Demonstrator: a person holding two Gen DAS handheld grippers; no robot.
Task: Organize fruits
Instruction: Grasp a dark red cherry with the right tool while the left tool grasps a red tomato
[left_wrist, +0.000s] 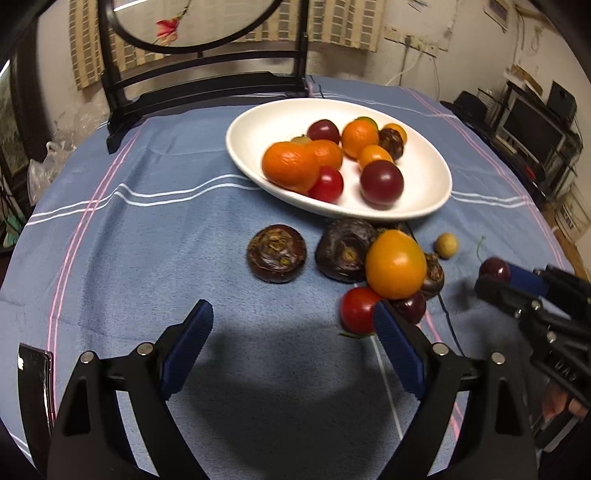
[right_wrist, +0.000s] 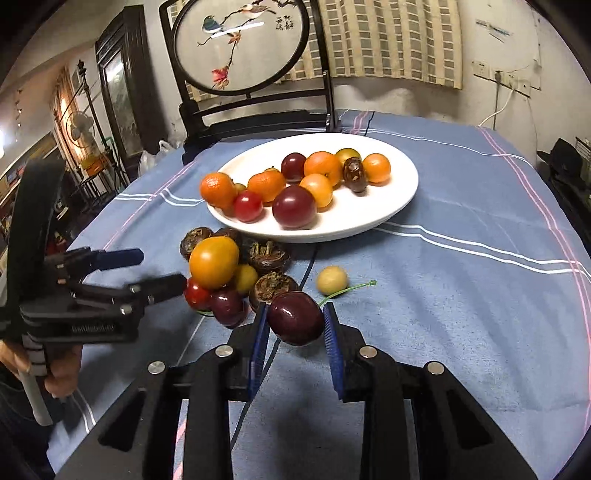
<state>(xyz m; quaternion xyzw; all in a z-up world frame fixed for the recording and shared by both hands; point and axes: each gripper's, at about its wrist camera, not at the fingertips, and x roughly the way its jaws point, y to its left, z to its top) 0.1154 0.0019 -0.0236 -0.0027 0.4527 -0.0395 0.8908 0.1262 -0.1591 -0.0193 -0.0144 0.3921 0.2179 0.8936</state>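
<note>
A white oval plate (left_wrist: 258, 122) (right_wrist: 399, 192) holds several oranges, red and purple fruits. In front of it on the blue cloth lies a loose pile: a yellow-orange tomato (left_wrist: 395, 264) (right_wrist: 213, 262), dark water chestnuts (left_wrist: 276, 254) (right_wrist: 272, 286), a red tomato (left_wrist: 356, 309) and a small yellow fruit (left_wrist: 446, 245) (right_wrist: 332, 280). My right gripper (right_wrist: 295, 325) (left_wrist: 493, 278) is shut on a dark purple cherry (right_wrist: 295, 323) (left_wrist: 495, 268), held just above the cloth. My left gripper (left_wrist: 291, 332) (right_wrist: 159, 269) is open and empty, left of the pile.
A dark wooden stand with a round embroidered screen (right_wrist: 240, 44) (left_wrist: 207, 85) stands at the table's far edge behind the plate. A thin dark cord (right_wrist: 306, 273) crosses the cloth. A green stem (right_wrist: 351, 288) lies by the yellow fruit. A phone (left_wrist: 33, 373) lies at the near left.
</note>
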